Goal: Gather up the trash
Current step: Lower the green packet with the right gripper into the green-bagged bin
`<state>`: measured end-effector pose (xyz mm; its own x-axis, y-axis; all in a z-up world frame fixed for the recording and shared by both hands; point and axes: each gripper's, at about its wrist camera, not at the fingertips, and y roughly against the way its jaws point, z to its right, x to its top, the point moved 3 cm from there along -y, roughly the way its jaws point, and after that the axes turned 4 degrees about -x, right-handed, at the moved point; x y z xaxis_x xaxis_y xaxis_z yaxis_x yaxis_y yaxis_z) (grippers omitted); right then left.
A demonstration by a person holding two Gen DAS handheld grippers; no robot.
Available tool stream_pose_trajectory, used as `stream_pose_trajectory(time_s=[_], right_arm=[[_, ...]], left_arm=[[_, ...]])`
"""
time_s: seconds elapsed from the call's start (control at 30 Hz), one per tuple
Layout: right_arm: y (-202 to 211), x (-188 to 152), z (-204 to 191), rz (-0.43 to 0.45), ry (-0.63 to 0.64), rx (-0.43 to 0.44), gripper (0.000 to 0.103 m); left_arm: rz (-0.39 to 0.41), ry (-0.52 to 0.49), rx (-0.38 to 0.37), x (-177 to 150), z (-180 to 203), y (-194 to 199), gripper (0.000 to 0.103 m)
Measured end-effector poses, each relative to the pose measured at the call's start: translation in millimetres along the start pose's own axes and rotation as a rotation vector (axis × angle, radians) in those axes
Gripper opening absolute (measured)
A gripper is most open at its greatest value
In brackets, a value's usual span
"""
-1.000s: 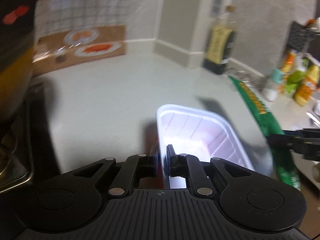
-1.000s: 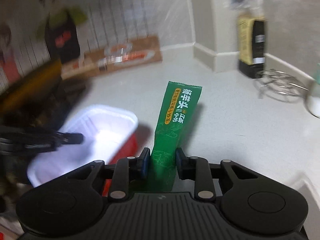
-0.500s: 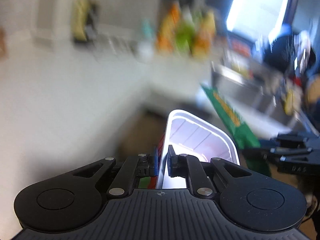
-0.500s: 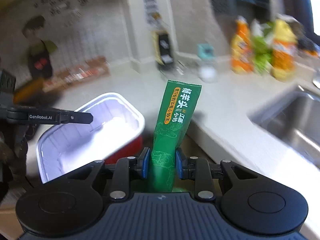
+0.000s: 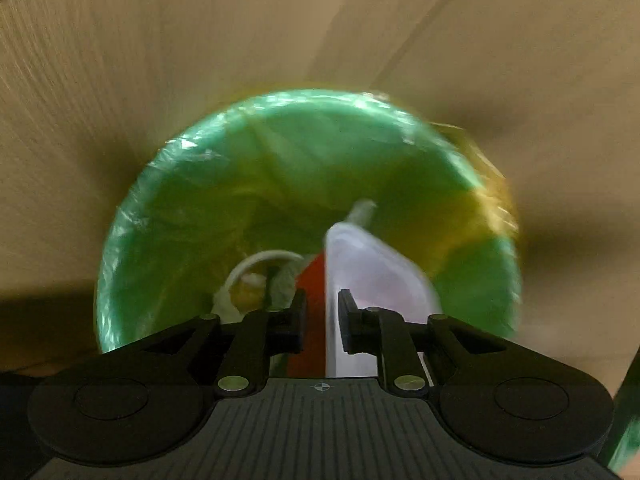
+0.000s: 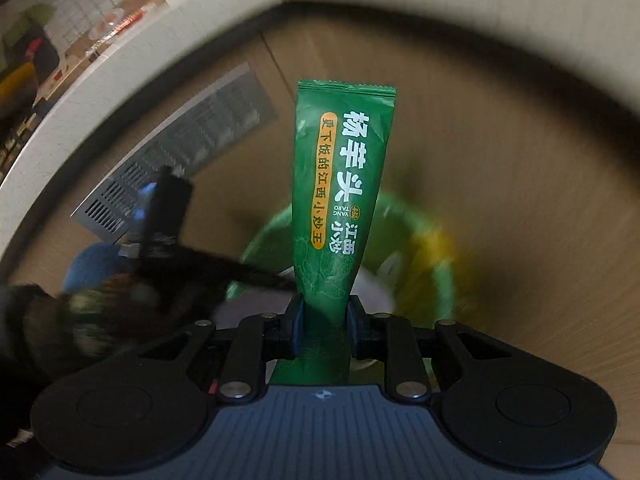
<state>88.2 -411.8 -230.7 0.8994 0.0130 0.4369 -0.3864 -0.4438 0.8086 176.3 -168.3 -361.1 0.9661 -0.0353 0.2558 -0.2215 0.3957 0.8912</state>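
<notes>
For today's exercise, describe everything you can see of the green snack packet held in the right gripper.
The green snack packet is a long, narrow pouch of glossy, foil-like film with a crimped, serrated top seal. White Chinese characters, an orange strip of text and faint line drawings cover its face. It stands upright, slightly creased, its lower part pinched between the jaws of the right gripper, which are closing on it. Nothing else touches it. Behind it lies a green-lined bin.

A wood-grain floor (image 5: 200,60) fills the background in both wrist views. At far left, a pale countertop edge (image 6: 80,80) curves past, with a grey slatted vent panel (image 6: 180,152) set in the brown cabinet front (image 6: 248,80) below it.
</notes>
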Motion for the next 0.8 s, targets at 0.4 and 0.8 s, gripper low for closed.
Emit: stream_pose_trajectory(time_s=[0.4, 0.8], right_arm=[[-139, -11, 27, -0.371, -0.308, 0.076, 0.021], [-196, 6, 13, -0.352, -0.239, -0.147, 0.028]], left_arm=[[0.187, -0.106, -0.019, 5, 6, 63, 0.019], [0.362, -0.157, -0.061, -8, -9, 133, 0.019]])
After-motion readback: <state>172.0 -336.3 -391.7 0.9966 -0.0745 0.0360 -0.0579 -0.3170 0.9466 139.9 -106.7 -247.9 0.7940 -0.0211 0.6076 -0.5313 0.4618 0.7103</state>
